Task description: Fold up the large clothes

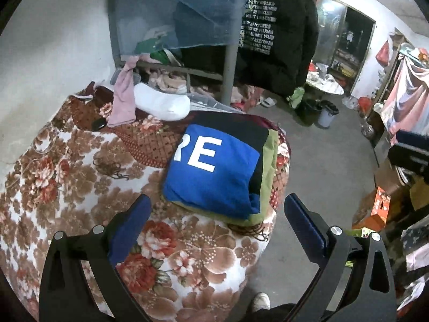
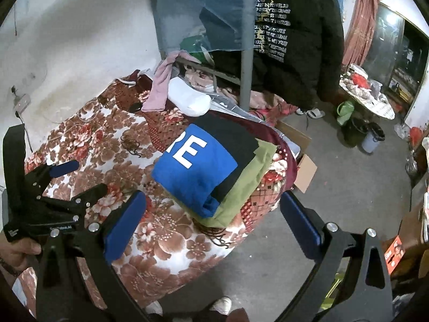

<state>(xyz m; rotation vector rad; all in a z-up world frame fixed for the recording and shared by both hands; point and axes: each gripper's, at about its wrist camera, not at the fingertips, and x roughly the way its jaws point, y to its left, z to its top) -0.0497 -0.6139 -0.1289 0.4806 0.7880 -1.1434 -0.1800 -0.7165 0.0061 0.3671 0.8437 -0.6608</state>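
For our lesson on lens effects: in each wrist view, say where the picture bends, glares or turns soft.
Left wrist view: dark corners frame a round fisheye image; the grey post bows; a lamp glares on the far glass door; the open left tool looks oversized. Right wrist view: same vignette; glare on the glass door; the blue folded garment is sharp, the edges soft.

The folded garment (image 1: 214, 177) on top is bright blue with white letters "RE"; beneath it lie a black piece (image 1: 241, 131) and an olive green one (image 1: 268, 182). The bed cover (image 1: 67, 166) is white with brown and red flowers (a maroon lattice-patterned patch (image 1: 144, 145) too).
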